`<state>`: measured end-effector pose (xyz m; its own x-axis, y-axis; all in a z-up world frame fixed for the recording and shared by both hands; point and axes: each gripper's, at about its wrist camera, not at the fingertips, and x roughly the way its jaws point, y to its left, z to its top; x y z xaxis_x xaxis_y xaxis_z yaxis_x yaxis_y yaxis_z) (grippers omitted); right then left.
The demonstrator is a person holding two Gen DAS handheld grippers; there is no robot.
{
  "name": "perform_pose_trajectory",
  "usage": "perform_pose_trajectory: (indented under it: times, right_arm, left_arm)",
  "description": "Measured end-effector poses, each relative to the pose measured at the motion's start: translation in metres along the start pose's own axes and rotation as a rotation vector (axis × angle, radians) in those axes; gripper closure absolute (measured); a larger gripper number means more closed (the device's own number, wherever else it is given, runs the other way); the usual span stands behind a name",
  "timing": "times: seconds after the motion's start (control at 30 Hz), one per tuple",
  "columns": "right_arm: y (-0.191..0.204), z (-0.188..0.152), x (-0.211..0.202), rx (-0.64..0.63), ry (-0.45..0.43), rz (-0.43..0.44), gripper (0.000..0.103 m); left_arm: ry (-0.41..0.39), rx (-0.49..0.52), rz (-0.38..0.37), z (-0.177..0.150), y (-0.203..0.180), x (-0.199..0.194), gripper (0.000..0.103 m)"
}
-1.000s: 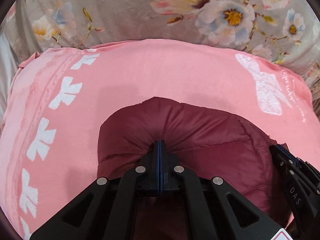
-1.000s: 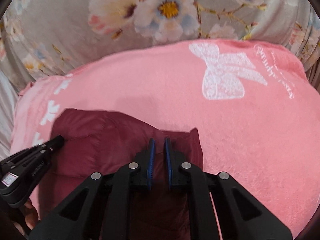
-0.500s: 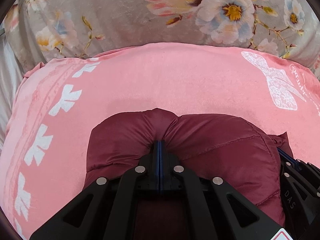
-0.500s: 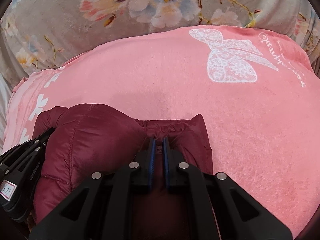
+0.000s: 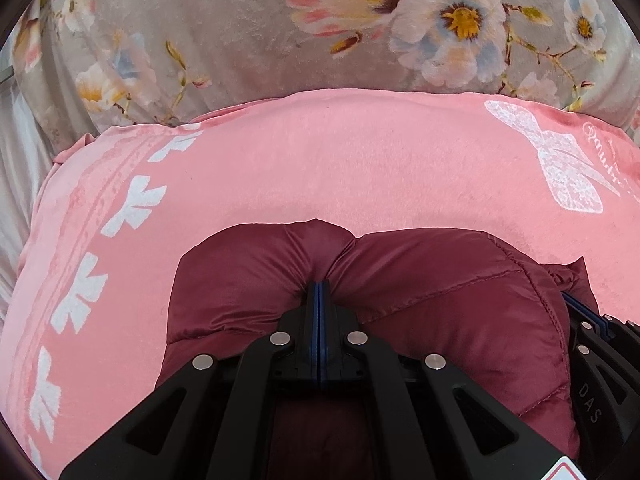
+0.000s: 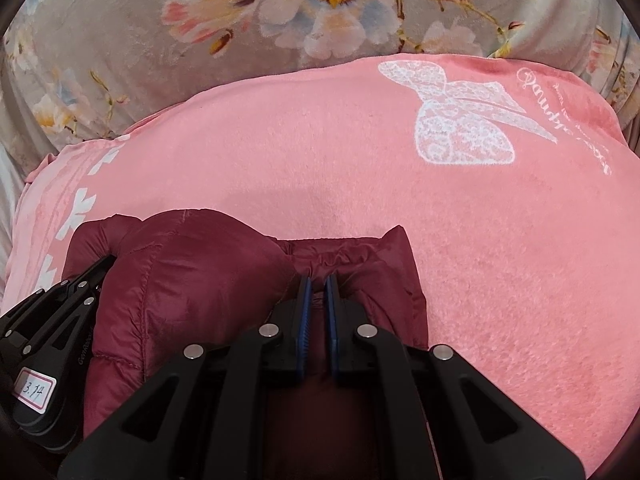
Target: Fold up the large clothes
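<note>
A dark red quilted puffer jacket [image 5: 440,300] lies bunched on a pink blanket [image 5: 340,168]. My left gripper [image 5: 319,286] is shut on a puffy fold of the jacket at its left part. My right gripper [image 6: 316,280] is shut on the jacket's [image 6: 192,280] thin edge at its right end, the pads a little apart with cloth between them. Each gripper shows in the other's view: the right one at the right edge [image 5: 592,344], the left one at the lower left [image 6: 52,320]. The jacket's lower part is hidden under the grippers.
The pink blanket [image 6: 500,260] has white bow prints [image 6: 460,120] and a row of white bows along its left border [image 5: 132,208]. Behind it lies a grey floral bedcover [image 5: 320,20]. Pale sheets [image 5: 16,168] show at the far left.
Both grippers have drawn the jacket toward the near side and down onto the blanket. The jacket's front fold now sits lower and puffier. Both grips have stayed shut.
</note>
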<state>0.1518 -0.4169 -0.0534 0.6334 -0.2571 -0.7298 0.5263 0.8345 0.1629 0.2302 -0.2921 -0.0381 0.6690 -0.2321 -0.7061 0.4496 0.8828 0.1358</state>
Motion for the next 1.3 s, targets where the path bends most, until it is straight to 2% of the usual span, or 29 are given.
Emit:
perform_pose_trajectory:
  times: [0.53, 0.63, 0.7, 0.73, 0.8, 0.83, 0.87, 0.93, 1.0, 1.03, 1.13, 1.3]
  right_arm:
    - [-0.003, -0.001, 0.001, 0.019, 0.003, 0.020, 0.098]
    - [-0.008, 0.001, 0.000, 0.046, 0.007, 0.057, 0.097]
    - [-0.016, 0.001, -0.007, 0.068, 0.008, 0.081, 0.096]
    - [-0.021, -0.001, -0.020, 0.078, 0.003, 0.078, 0.093]
    - [-0.031, -0.007, -0.048, 0.089, -0.026, 0.085, 0.075]
    - [-0.035, -0.010, -0.061, 0.096, -0.040, 0.078, 0.055]
    - [-0.039, -0.015, -0.074, 0.099, -0.054, 0.071, 0.043]
    - [-0.046, -0.026, -0.093, 0.103, -0.056, 0.074, 0.043]
    - [-0.051, -0.041, -0.103, 0.121, -0.023, 0.106, 0.037]
    - [-0.053, -0.047, -0.103, 0.131, -0.004, 0.117, 0.035]
    - [-0.056, -0.069, -0.102, 0.172, 0.048, 0.158, 0.035]
    - [-0.051, -0.093, -0.090, 0.228, 0.086, 0.210, 0.033]
  left_arm:
    - [-0.002, 0.010, 0.021, -0.001, -0.004, 0.000, 0.103]
    - [0.008, -0.005, -0.013, 0.000, 0.001, -0.001, 0.103]
    - [0.033, -0.026, -0.062, 0.001, 0.013, -0.010, 0.099]
    - [0.051, -0.037, -0.091, 0.001, 0.020, -0.018, 0.093]
    - [0.069, -0.061, -0.147, -0.001, 0.036, -0.035, 0.085]
    - [0.068, -0.090, -0.182, -0.004, 0.052, -0.050, 0.068]
    - [0.062, -0.109, -0.192, -0.008, 0.062, -0.061, 0.045]
    - [0.046, -0.149, -0.163, -0.017, 0.080, -0.081, 0.027]
    - [0.039, -0.151, -0.163, -0.028, 0.092, -0.093, 0.024]
    - [0.073, -0.135, -0.164, -0.035, 0.096, -0.094, 0.018]
    - [0.175, -0.127, -0.188, -0.056, 0.100, -0.086, 0.018]
    - [0.211, -0.167, -0.242, -0.076, 0.101, -0.079, 0.018]
